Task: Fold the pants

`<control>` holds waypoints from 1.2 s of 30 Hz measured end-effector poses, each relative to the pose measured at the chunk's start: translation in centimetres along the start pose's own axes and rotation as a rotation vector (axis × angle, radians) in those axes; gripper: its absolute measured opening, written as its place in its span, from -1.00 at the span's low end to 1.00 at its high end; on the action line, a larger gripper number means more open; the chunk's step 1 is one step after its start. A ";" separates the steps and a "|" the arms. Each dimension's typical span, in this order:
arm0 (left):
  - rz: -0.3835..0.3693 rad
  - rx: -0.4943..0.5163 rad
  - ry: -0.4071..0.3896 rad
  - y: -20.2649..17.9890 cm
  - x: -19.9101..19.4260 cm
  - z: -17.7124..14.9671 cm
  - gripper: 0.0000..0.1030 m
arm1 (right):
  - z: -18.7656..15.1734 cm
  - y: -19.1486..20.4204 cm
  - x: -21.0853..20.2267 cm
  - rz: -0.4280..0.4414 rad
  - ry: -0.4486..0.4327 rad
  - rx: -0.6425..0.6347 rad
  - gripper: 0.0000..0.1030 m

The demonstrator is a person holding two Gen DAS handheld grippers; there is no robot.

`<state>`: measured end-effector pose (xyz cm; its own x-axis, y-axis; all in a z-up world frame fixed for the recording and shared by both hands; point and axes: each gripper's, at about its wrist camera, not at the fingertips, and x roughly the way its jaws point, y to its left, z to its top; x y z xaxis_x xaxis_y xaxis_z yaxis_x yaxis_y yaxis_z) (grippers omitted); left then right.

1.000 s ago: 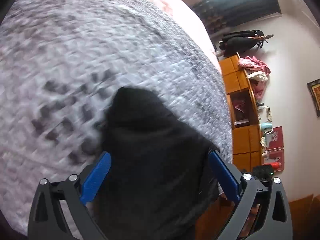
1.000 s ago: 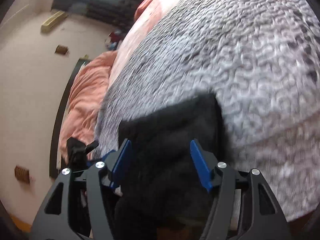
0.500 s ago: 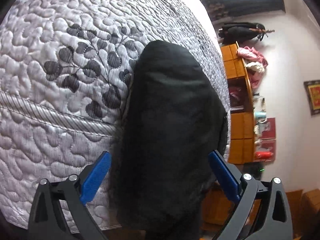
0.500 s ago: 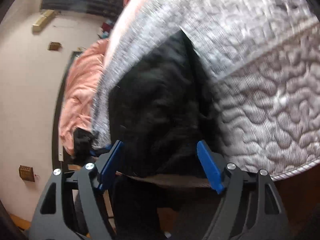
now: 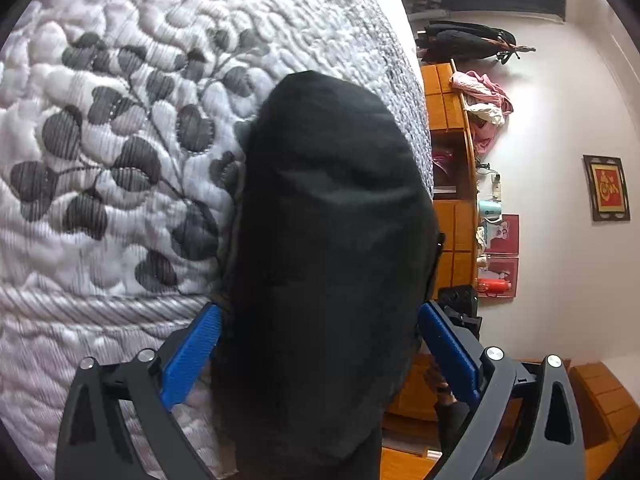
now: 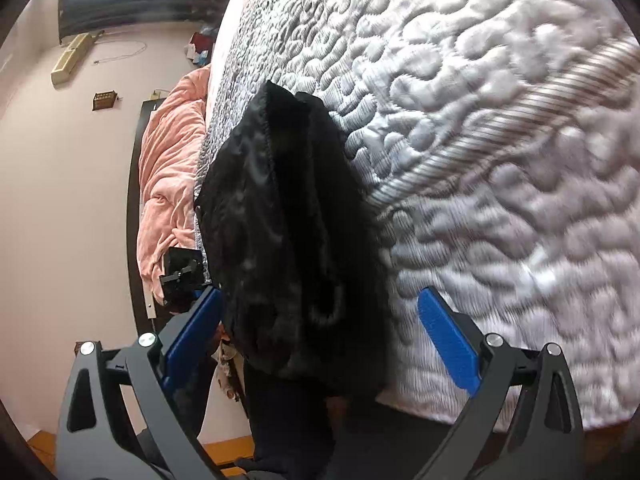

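The black pants point(image 5: 328, 248) lie as a folded bundle on the grey-white quilted bedspread point(image 5: 120, 128), near the bed's edge. My left gripper point(image 5: 320, 356) is open, its blue pads either side of the bundle's near end, not pinching it. In the right wrist view the same pants point(image 6: 288, 240) lie at the bed's edge, with part hanging over it. My right gripper point(image 6: 320, 352) is open, its left pad point(image 6: 192, 336) beside the cloth and its right pad point(image 6: 448, 348) over the quilt point(image 6: 500, 140).
Orange wooden shelves point(image 5: 452, 200) with clothes and small items stand against the wall right of the bed. A pink blanket point(image 6: 168, 184) lies heaped on the bed's far side. A framed picture point(image 5: 606, 188) hangs on the wall.
Both grippers have pulled back from the pants toward the bed's edge, jaws staying open. The bundle now lies still on the quilt and the views have steadied.
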<state>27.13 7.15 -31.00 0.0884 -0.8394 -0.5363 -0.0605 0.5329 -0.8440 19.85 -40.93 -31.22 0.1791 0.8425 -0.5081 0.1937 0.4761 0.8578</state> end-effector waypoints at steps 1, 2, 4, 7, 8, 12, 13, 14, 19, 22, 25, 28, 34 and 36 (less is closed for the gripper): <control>-0.009 -0.002 0.008 0.3 0.1 0.1 0.92 | 0.4 -0.1 0.1 0.007 0.005 0.002 0.89; -0.017 -0.002 0.014 0.5 0.2 0.2 0.92 | 0.7 -0.1 0.4 0.013 0.010 0.001 0.89; -0.053 0.003 0.027 0.5 0.6 0.2 0.92 | 1.0 0.0 1.3 0.035 0.027 0.001 0.89; -0.098 0.002 0.046 0.5 1.5 0.2 0.92 | 1.3 0.2 2.9 0.062 0.054 0.003 0.89; -0.100 0.004 0.053 0.5 1.8 0.2 0.92 | 1.4 0.2 3.3 0.063 0.060 0.002 0.90; -0.089 0.006 0.079 0.6 3.4 -0.2 0.92 | 1.2 0.4 3.9 0.078 0.073 -0.002 0.94; -0.091 0.008 0.076 0.6 3.5 -0.2 0.92 | 1.3 0.6 3.9 0.079 0.073 -0.002 0.94; -0.093 0.004 0.069 0.6 3.5 -0.2 0.91 | 1.4 0.6 3.9 0.077 0.072 -0.003 0.94; -0.046 -0.041 0.055 0.9 3.5 -0.6 0.38 | 1.2 1.3 4.7 0.064 0.060 -0.032 0.90; -0.015 -0.031 0.027 0.6 2.9 -1.1 0.17 | 0.6 2.0 4.9 0.029 0.044 -0.068 0.44; 0.014 -0.008 -0.017 -0.5 2.2 -1.5 -0.12 | -0.1 3.0 4.1 0.034 0.027 -0.096 0.04; 0.043 0.027 -0.036 -1.8 1.2 -2.0 -0.28 | -0.7 5.7 3.3 0.035 0.020 -0.162 -0.12; 0.076 0.069 -0.134 -4.1 -3.4 -0.8 -0.30 | 0.8 12.4 4.3 0.038 0.027 -0.268 -0.12; 0.082 0.077 -0.176 -4.5 -5.7 0.8 -0.30 | 2.4 14.8 5.7 0.042 0.036 -0.303 -0.13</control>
<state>27.72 9.60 -24.12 0.2592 -0.7648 -0.5899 0.0005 0.6108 -0.7918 26.04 -29.68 -21.58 0.1455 0.8688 -0.4732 -0.1106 0.4896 0.8649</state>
